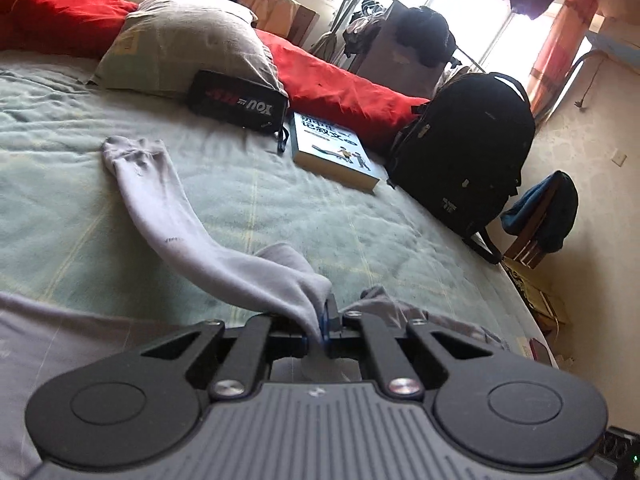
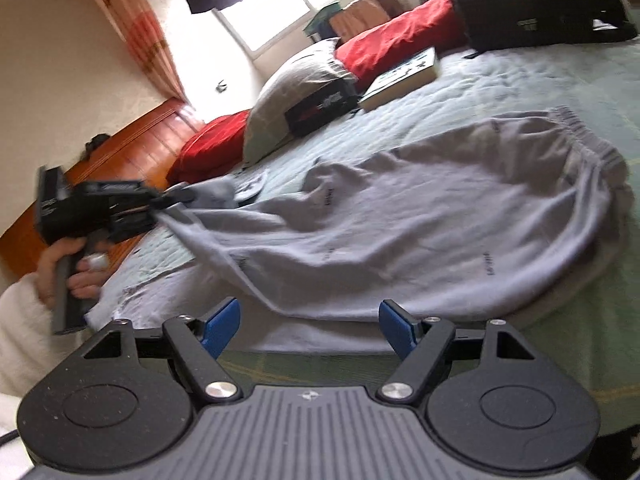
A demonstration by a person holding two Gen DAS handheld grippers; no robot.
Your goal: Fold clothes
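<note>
A pair of grey sweatpants (image 2: 420, 220) lies spread on the green bedspread (image 2: 560, 92), its elastic waistband (image 2: 580, 136) at the right. My left gripper (image 1: 326, 320) is shut on grey fabric of one leg, lifted off the bed. The far end of that leg (image 1: 136, 156) trails away to the left. In the right wrist view the left gripper (image 2: 176, 200) shows at the left, held by a hand (image 2: 76, 268), pinching the pants' fabric. My right gripper (image 2: 310, 326) is open just in front of the pants' near edge, with nothing between its blue pads (image 2: 394, 326).
A grey pillow (image 1: 180, 40), red pillows (image 1: 340, 84), a black pouch (image 1: 240, 104), a book (image 1: 332, 148) and a black backpack (image 1: 468, 152) sit at the head side of the bed. A chair with clothes (image 1: 544, 216) stands beside the bed. A wooden bed board (image 2: 132, 140) runs along the left.
</note>
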